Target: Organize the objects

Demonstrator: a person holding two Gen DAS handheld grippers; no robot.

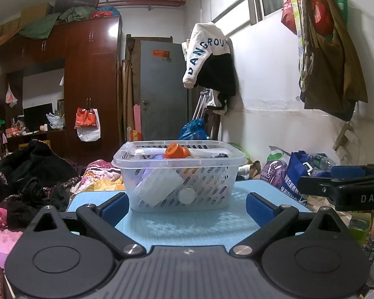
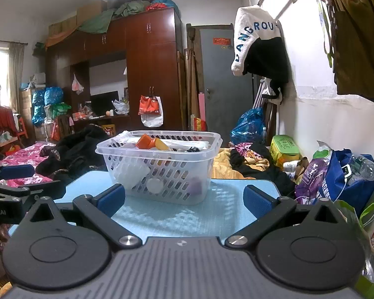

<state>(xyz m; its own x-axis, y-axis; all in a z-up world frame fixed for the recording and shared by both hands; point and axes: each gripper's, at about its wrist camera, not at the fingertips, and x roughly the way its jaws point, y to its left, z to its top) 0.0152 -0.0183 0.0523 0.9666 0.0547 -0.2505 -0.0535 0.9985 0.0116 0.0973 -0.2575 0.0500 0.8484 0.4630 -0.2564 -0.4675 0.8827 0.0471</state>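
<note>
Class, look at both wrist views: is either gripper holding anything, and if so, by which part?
Nothing is held. The left gripper and the right gripper both stand open, short of the clear perforated plastic basket on the light blue mat.

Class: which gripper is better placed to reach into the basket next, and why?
Probably left: the left gripper faces the basket squarely, open and empty. The right gripper, also open, sees it slightly off-centre.

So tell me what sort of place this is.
Most likely a cluttered bedroom in a home: a tall wooden wardrobe, floral bedding strewn with dark clothes, and a jacket hanging by the wall.
</note>
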